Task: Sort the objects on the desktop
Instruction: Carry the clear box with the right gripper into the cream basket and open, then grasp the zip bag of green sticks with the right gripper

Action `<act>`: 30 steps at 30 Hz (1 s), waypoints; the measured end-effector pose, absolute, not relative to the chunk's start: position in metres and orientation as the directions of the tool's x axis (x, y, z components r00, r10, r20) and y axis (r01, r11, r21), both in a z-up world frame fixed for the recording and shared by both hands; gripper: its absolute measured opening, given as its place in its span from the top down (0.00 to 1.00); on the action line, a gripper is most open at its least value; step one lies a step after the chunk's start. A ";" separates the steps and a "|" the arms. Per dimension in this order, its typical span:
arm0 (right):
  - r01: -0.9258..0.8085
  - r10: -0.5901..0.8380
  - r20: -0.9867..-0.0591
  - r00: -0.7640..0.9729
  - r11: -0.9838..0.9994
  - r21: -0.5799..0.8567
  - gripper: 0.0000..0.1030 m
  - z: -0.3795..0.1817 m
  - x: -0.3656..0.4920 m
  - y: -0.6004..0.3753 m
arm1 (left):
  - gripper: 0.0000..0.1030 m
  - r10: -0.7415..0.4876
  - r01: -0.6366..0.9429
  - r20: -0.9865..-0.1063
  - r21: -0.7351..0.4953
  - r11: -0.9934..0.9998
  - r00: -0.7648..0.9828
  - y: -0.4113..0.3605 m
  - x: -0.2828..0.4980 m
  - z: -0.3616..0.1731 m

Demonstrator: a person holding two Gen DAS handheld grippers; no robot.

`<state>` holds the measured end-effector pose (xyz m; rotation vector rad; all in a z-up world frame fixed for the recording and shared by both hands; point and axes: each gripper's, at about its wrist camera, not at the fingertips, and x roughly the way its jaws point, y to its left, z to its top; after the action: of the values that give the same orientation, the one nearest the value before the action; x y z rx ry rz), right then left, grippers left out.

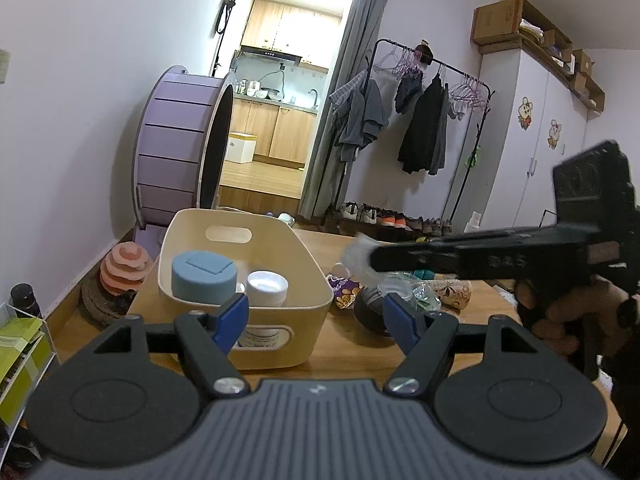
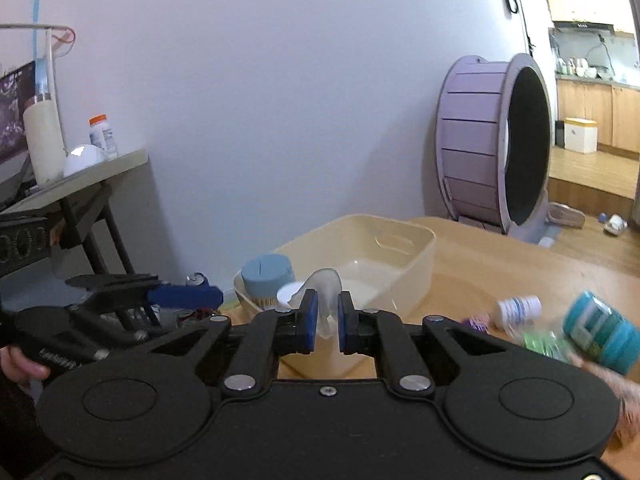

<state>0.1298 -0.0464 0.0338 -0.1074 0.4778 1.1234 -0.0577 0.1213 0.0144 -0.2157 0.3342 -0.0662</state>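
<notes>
My right gripper [image 2: 328, 318] pinches a translucent plastic piece [image 2: 326, 284] between its blue pads [image 2: 310, 320], jaws pressed onto it. The piece hangs above the near end of the cream storage bin [image 2: 416, 256] on the wooden table [image 2: 500, 264]. My left gripper [image 1: 316, 316] is spread wide and holds nothing; it hovers just short of the bin's near wall. Inside the bin stand a blue foam cylinder [image 1: 203, 278] and a white-capped bottle [image 1: 267, 286], touching or nearly so. Right of the bin on the table lie a small white bottle [image 2: 518, 310], a teal-labelled container [image 2: 600, 330], blurred, and crumpled snack wrappers [image 1: 344, 292].
</notes>
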 end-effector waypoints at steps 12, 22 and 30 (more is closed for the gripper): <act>-0.866 0.821 -0.422 0.385 0.480 0.144 0.69 0.031 0.136 -0.050 | 0.29 -0.102 0.029 -0.312 -0.231 0.972 0.944 0.122 -0.058 0.016; -0.725 0.675 -0.433 0.598 0.686 0.066 0.47 0.033 0.142 -0.156 | 0.29 -0.125 0.055 -0.321 -0.218 0.974 0.939 0.113 -0.052 0.015; -0.699 0.599 -0.499 0.626 0.714 -0.019 0.39 0.001 0.143 -0.176 | 0.29 -0.157 0.096 -0.343 -0.187 0.978 0.926 0.094 -0.041 0.009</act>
<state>0.1434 -0.1765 0.0014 -0.2202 0.4882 0.7516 -0.0410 0.0939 0.0094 -0.1686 0.3643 -0.1301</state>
